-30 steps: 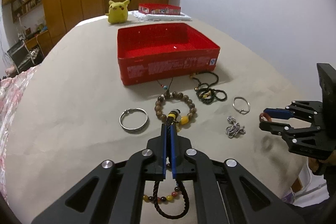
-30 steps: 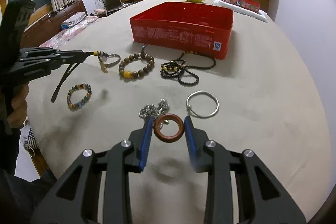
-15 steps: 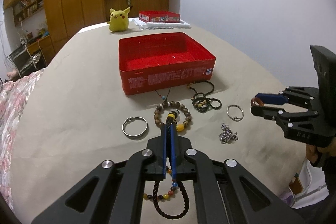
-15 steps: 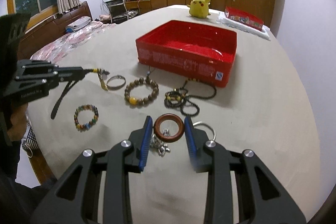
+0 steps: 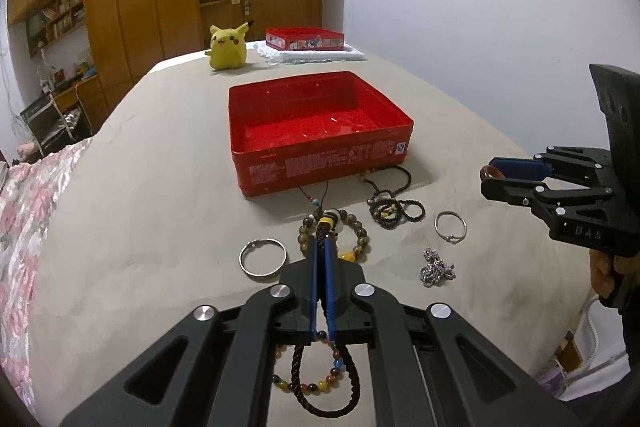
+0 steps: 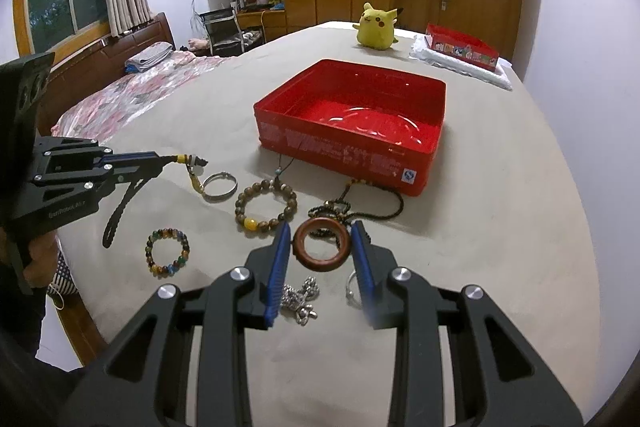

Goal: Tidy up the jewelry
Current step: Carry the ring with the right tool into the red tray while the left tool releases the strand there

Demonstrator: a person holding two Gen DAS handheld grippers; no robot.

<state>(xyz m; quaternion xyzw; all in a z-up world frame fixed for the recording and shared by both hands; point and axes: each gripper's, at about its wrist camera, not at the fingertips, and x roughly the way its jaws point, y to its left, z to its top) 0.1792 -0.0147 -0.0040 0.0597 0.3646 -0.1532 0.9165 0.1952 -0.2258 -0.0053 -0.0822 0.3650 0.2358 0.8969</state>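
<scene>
An open red box (image 5: 316,131) (image 6: 352,123) stands on the beige table. My left gripper (image 5: 322,239) (image 6: 160,159) is shut on a dark braided cord bracelet (image 5: 324,383) with a yellow bead, held above the table; its loop hangs down (image 6: 118,213). My right gripper (image 6: 322,243) (image 5: 490,177) is shut on a brown wooden ring (image 6: 321,244), held in the air in front of the box. On the table lie a wooden bead bracelet (image 6: 266,205), a silver bangle (image 5: 263,259), a dark bead necklace (image 5: 390,203) and a silver chain (image 5: 436,267).
A thin silver bangle (image 5: 450,225) and a multicoloured bead bracelet (image 6: 168,251) lie near the table's front. A yellow plush toy (image 5: 227,47) and a second red box on white cloth (image 5: 306,41) stand at the far end. A bed (image 6: 120,95) is on the left.
Both grippers have risen and drawn back from the table with their loads; the box and jewelry now look lower and farther away. Neither grip has changed.
</scene>
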